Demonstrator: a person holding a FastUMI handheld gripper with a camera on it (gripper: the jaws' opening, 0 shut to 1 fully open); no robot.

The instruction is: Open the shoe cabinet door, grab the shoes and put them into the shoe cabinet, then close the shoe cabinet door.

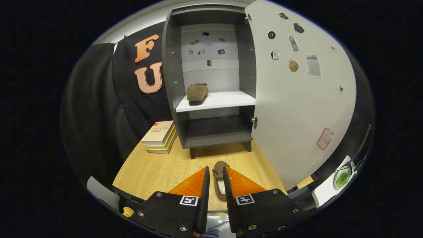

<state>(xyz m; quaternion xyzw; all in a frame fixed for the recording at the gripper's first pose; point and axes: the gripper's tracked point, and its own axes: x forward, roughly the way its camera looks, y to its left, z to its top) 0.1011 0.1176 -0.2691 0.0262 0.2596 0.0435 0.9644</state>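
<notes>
The dark grey shoe cabinet (172,82) stands on the wooden table (152,168) beyond my fingers. Its white door (297,109) is swung wide open to the right. One brown fuzzy shoe (197,93) rests on the left part of the white middle shelf (228,99). A second brown shoe (218,180) sits between my fingers, toe pointing toward the cabinet. My gripper (216,178) is shut on this shoe, both fingers against its sides. I cannot tell whether the shoe is off the tabletop. The bottom compartment (216,127) holds nothing I can see.
A stack of books (159,136) lies on the table just left of the cabinet's base. The open door's lower edge reaches out over the table to the right of my fingers. Small stickers dot the door and the cabinet's back wall.
</notes>
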